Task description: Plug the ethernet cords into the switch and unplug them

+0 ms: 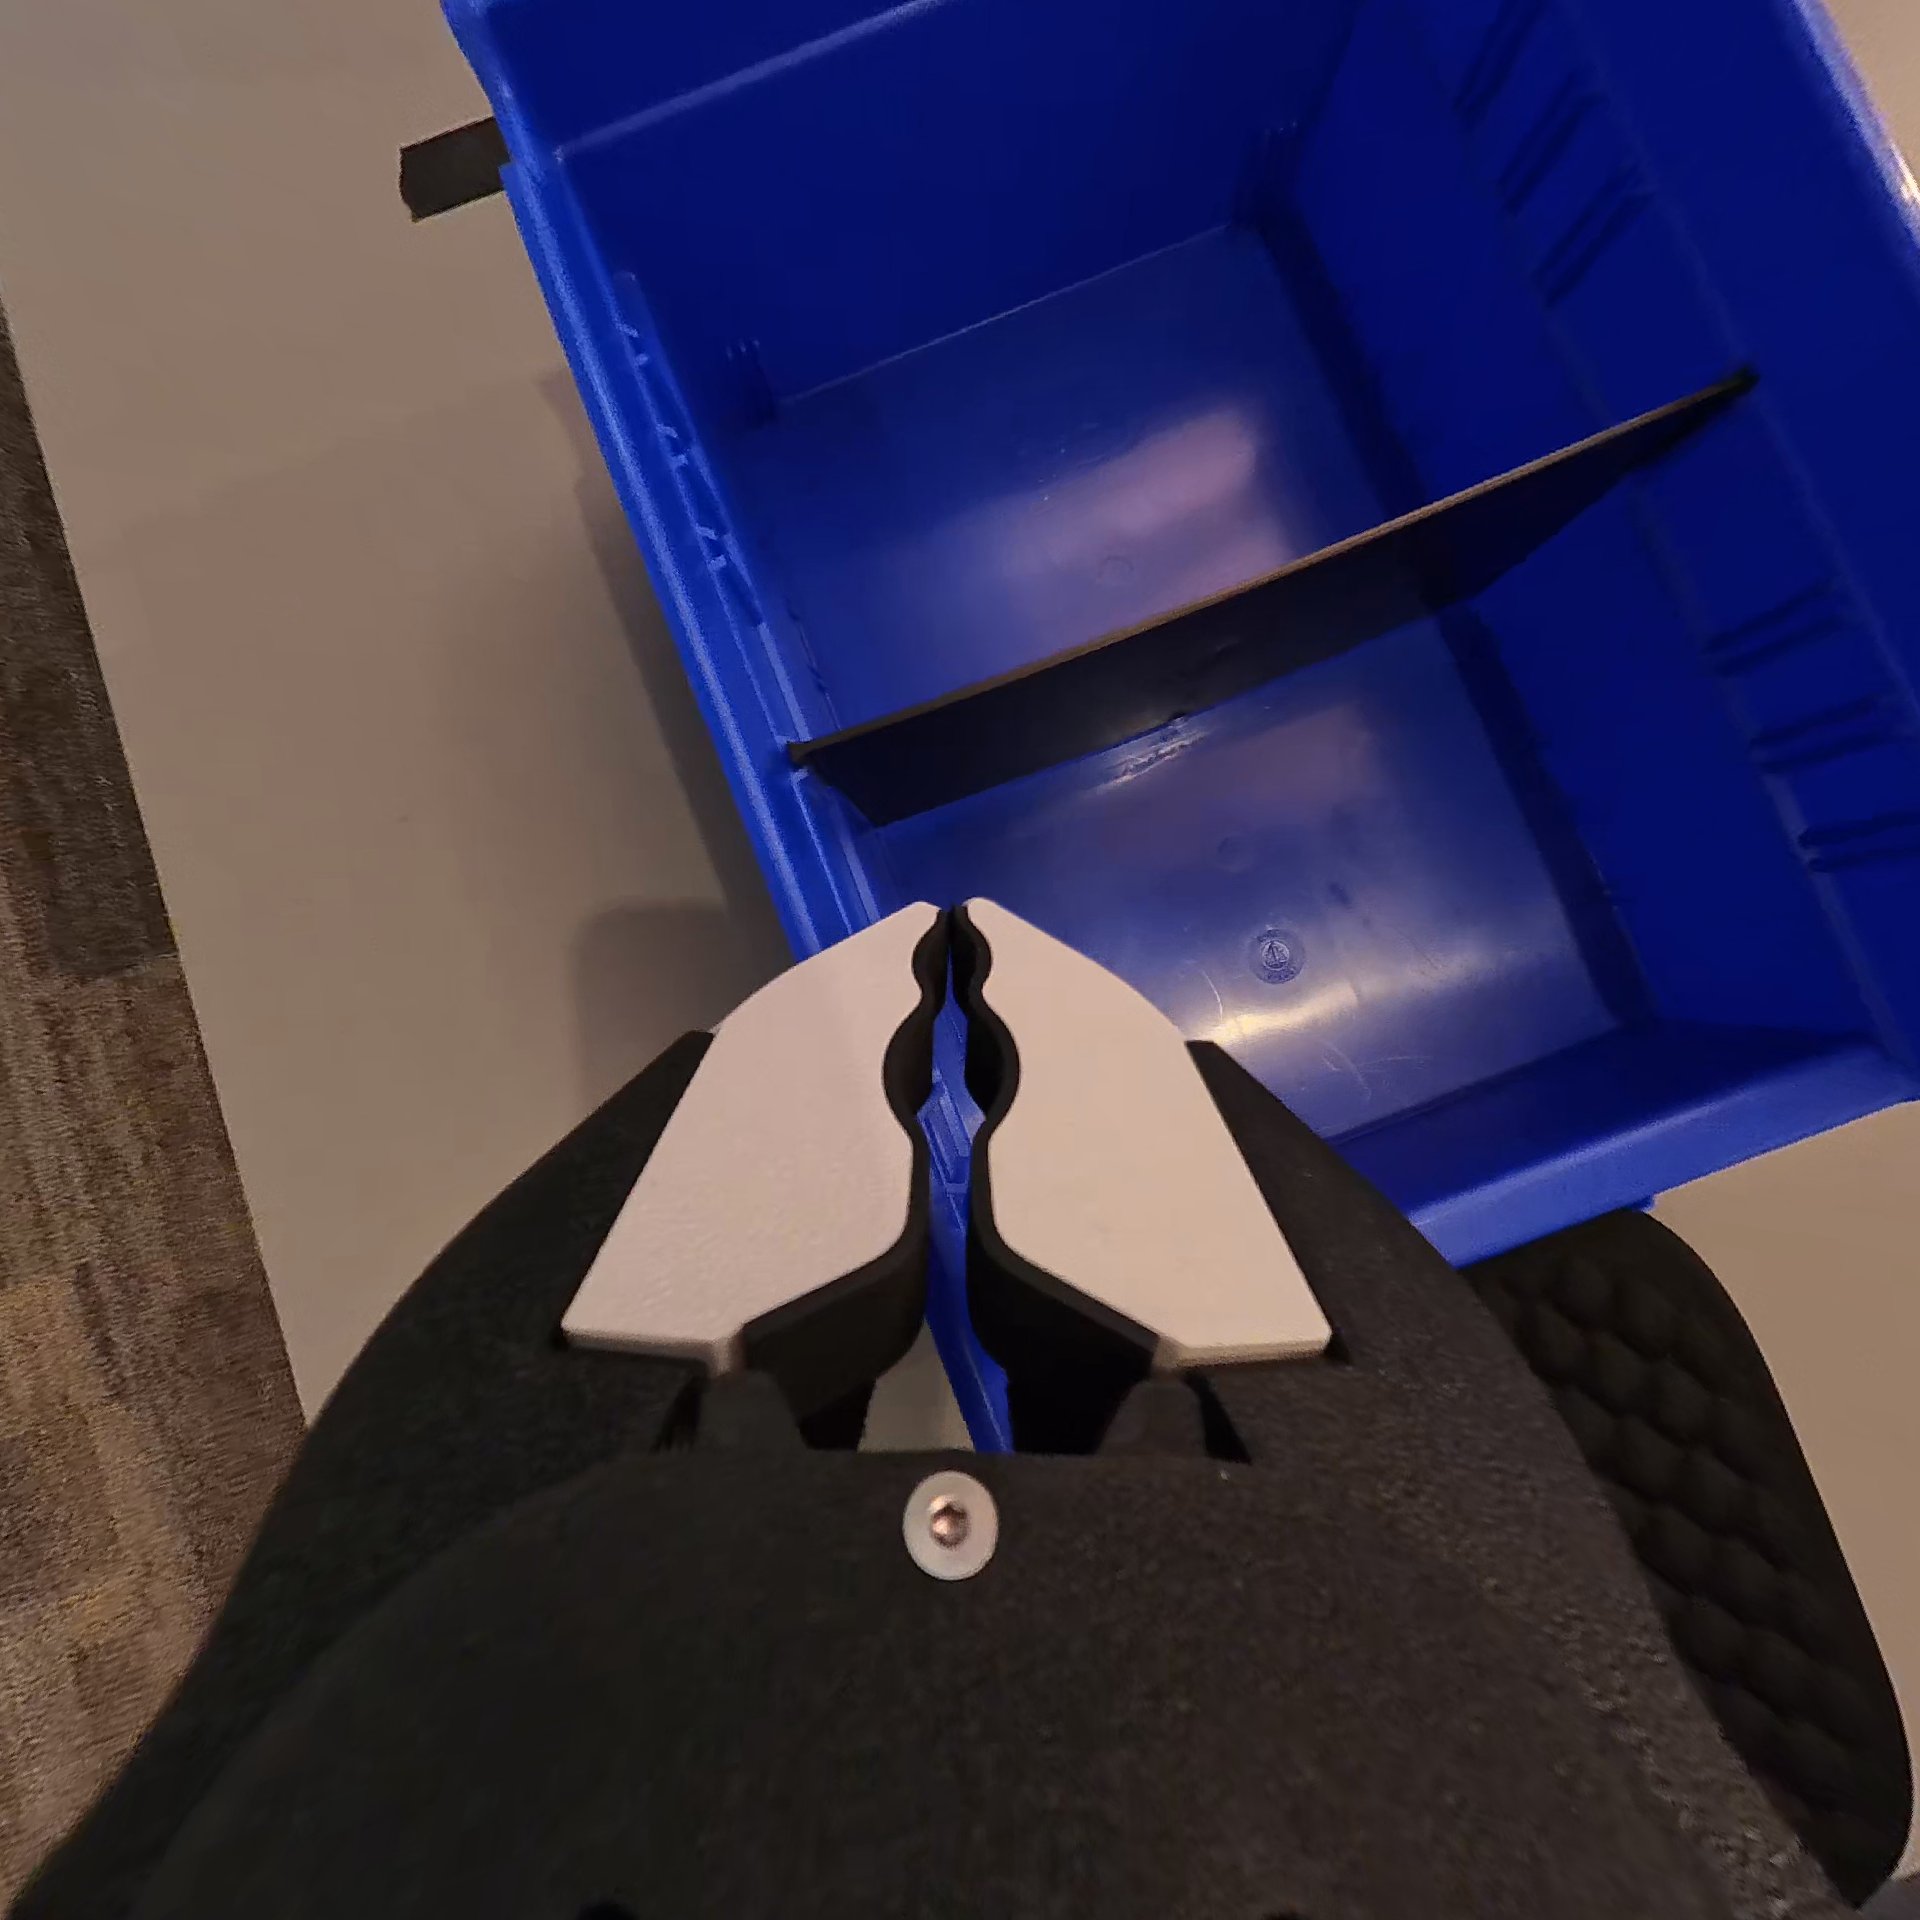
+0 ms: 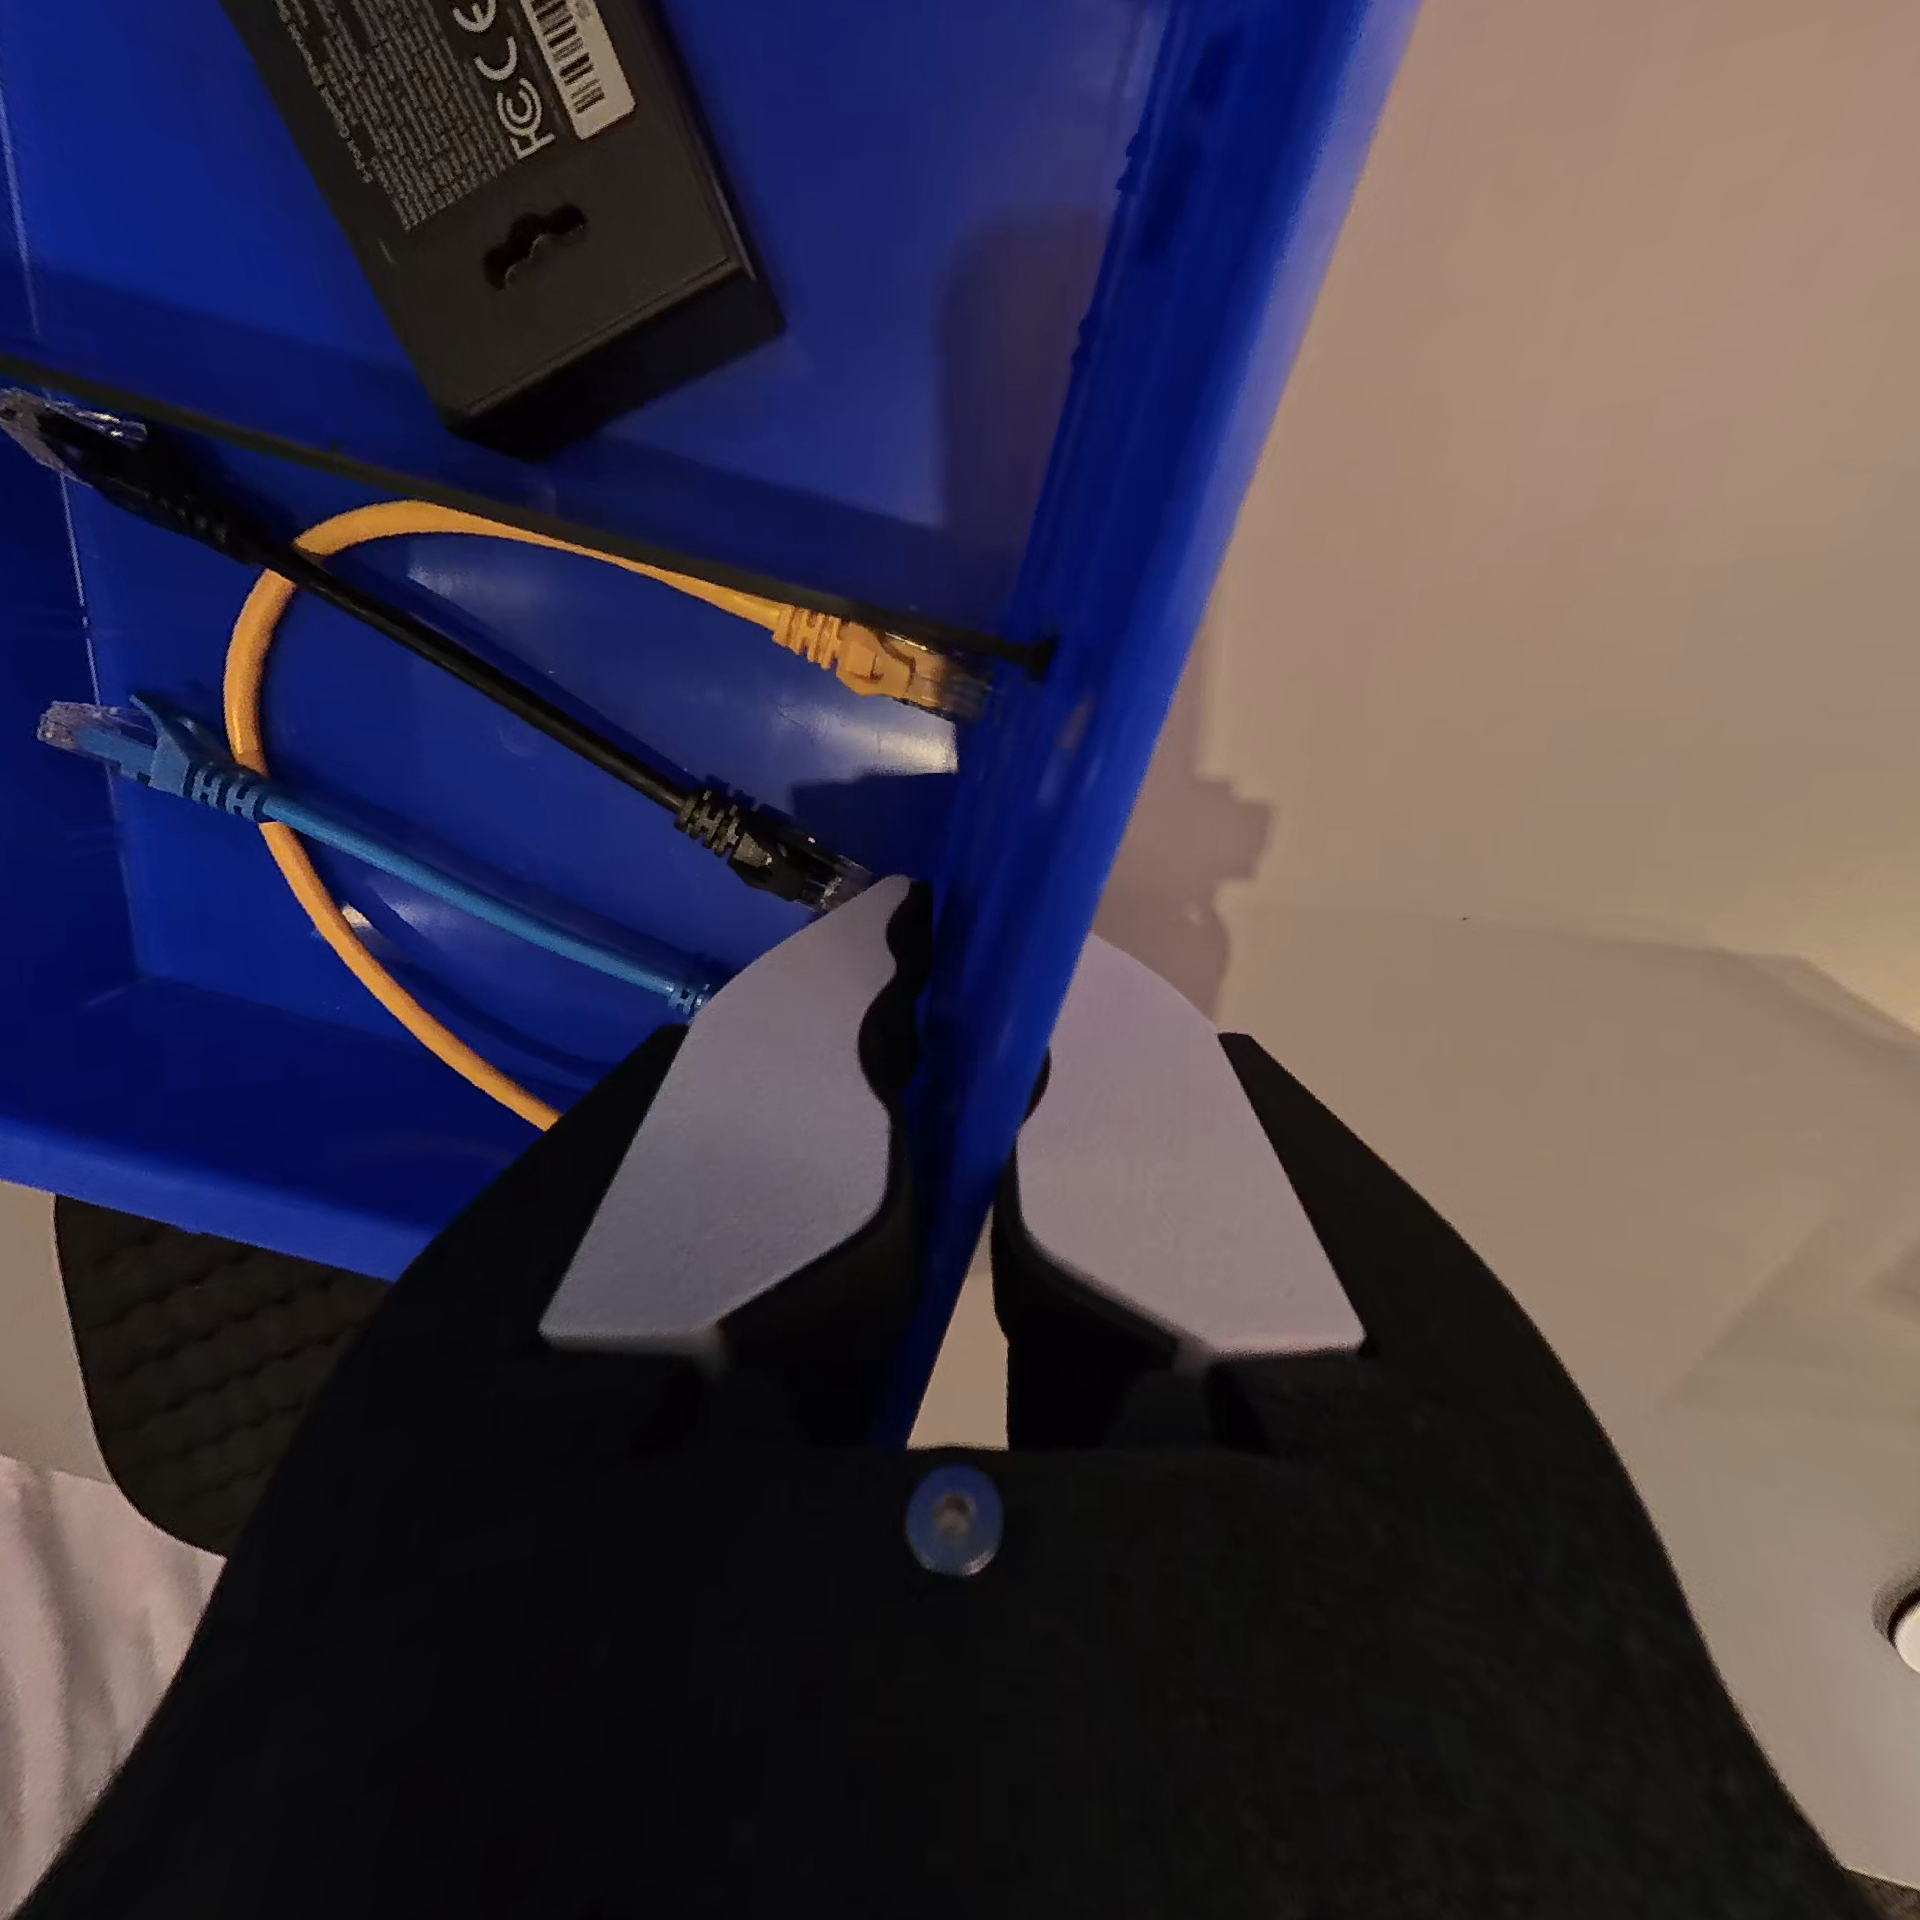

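The left gripper [image 1: 952, 920] points forward and slightly downward over the near left corner of the blue bin [image 1: 665, 436]. Its jaws are fully closed, straddling the bin's left wall; the thin blue wall edge shows in the slit between the two fingers, so the grip is on that wall. The right gripper [image 2: 971, 935] mirrors this pose on the opposite side: one finger [image 2: 790, 1091] sits inside the bin, the other outside, and both press against the right wall of the bin [image 2: 1049, 727], which runs up between them. A black divider [image 1: 1278, 613] splits the bin into compartments. In the right wrist view, the black switch [image 2: 520, 218] lies label side up in the far compartment. The orange cord [image 2: 260, 665], the black cord [image 2: 468, 644] and the blue cord [image 2: 416, 862] lie loose and unplugged in the near compartment, the black plug just beside the inner finger. The bin rests on a pale table [image 1: 312, 520].
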Motion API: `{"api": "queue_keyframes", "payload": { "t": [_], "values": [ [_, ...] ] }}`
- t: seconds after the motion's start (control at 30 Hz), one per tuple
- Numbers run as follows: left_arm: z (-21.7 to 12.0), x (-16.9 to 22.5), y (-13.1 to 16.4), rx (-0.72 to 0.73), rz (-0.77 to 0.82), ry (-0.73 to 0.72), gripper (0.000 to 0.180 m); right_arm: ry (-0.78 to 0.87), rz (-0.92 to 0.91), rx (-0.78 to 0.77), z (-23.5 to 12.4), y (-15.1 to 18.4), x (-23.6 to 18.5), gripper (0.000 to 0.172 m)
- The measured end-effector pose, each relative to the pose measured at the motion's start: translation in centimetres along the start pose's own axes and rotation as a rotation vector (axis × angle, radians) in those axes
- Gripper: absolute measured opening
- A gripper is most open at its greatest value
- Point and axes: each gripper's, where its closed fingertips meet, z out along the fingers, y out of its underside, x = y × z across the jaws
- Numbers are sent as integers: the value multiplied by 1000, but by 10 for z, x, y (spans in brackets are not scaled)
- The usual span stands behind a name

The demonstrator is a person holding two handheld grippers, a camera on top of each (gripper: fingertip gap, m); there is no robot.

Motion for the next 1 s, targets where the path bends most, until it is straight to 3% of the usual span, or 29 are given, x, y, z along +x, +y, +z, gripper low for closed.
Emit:
{"api": "queue_keyframes", "payload": {
  "t": [0.13, 0.23, 0.3, 0.4, 0.47, 0.53, 0.6, 0.77, 0.93, 1.0],
  "values": [
    [1, 1, -3, 14, 3, -8, 5, 118, -43, 59, -11, -9, 9, 19],
    [-8, 3, -14, 113, -68, 41, 20, 383, -174, 218, -62, -29, 13, 30],
    [-24, 1, -24, 190, -98, 38, 21, 408, -253, 345, -99, -41, -25, 40],
    [-53, 6, -39, 283, -73, -6, 32, 114, -408, 508, -122, -52, -146, 47],
    [-69, 22, -49, 323, -24, -2, 34, -58, -517, 490, -110, -45, -221, 52],
    [-82, 42, -59, 366, 29, 8, 34, -84, -617, 427, -83, -39, -266, 59],
    [-91, 66, -67, 405, 85, 38, 34, -50, -734, 386, -47, -38, -293, 54],
    [-106, 113, -72, 450, 211, 101, 34, 17, -699, 218, 35, -39, -302, 48],
    [-118, 138, -69, 499, 275, 148, 33, -22, -643, 111, 64, -32, -306, 46],
    [-120, 143, -67, 510, 291, 159, 33, 20, -646, 123, 64, -38, -302, 30]
  ]
}}
